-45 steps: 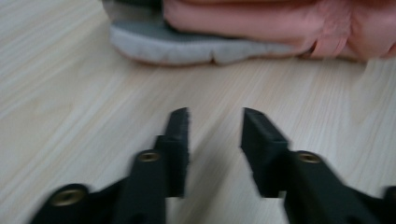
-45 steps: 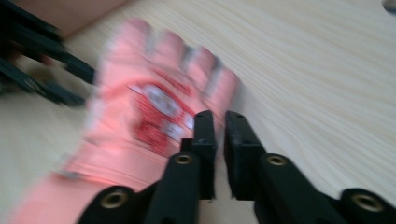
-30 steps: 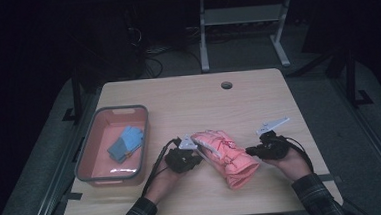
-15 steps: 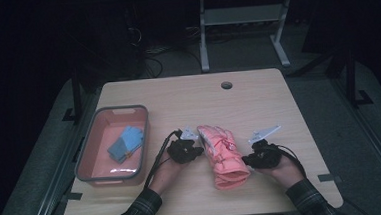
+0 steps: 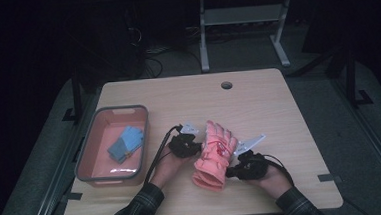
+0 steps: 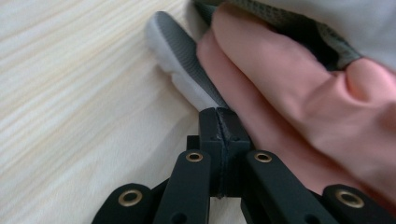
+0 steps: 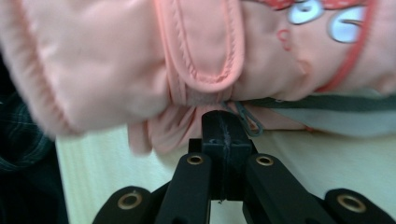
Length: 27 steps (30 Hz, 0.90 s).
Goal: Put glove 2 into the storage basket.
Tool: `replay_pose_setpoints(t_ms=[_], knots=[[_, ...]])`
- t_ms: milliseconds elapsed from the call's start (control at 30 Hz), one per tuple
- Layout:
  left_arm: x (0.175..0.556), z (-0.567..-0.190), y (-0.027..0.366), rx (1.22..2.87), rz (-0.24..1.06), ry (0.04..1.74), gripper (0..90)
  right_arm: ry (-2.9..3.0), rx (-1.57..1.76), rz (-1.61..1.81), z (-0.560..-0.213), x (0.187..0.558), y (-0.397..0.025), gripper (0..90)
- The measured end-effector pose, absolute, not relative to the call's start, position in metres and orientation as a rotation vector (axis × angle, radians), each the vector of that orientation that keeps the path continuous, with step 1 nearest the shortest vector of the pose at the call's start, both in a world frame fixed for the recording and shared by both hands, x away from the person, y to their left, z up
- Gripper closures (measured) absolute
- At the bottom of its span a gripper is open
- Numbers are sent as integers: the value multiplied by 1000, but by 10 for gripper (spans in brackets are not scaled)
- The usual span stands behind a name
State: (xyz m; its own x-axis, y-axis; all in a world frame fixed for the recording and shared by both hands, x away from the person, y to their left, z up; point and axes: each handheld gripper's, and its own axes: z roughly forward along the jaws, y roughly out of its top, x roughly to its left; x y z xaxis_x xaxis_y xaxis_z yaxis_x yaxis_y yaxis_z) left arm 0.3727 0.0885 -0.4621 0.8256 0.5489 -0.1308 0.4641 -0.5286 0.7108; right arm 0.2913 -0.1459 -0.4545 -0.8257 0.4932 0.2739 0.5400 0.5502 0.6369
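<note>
Padded fabric, salmon pink with stitched seams, makes up the glove (image 5: 214,156) lying on the wooden table (image 5: 279,112). Right gripper (image 5: 236,172) nips its cuff, jaws together; left gripper (image 5: 197,146) seems pinched on its grey, ribbed fingertip. Left of the glove, a pink tray (image 5: 87,153) holds a blue glove (image 5: 126,143).

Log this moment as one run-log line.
pink glove on table | left gripper shut on glove | right gripper shut on glove | blue item in tray

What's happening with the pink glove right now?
Left gripper and right gripper shut on the glove, one each side. Glove on table. Nothing blocking.
</note>
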Motion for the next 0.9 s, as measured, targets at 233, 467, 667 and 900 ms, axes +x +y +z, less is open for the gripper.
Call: replay_pose_setpoints(t_ms=[233,467,667,900], knots=[[374,-461,82,2229,103,713,896,-2699,-877,-1139,-456,281,-126,900],[374,-455,86,2225,108,728,891,-2726,-917,-1130,-453,280,-131,900],[374,-435,103,2212,143,785,794,-2726,-1011,-1175,-438,284,-155,900],[372,-407,120,2156,148,841,621,-2732,-1091,-1306,-409,293,-174,900]])
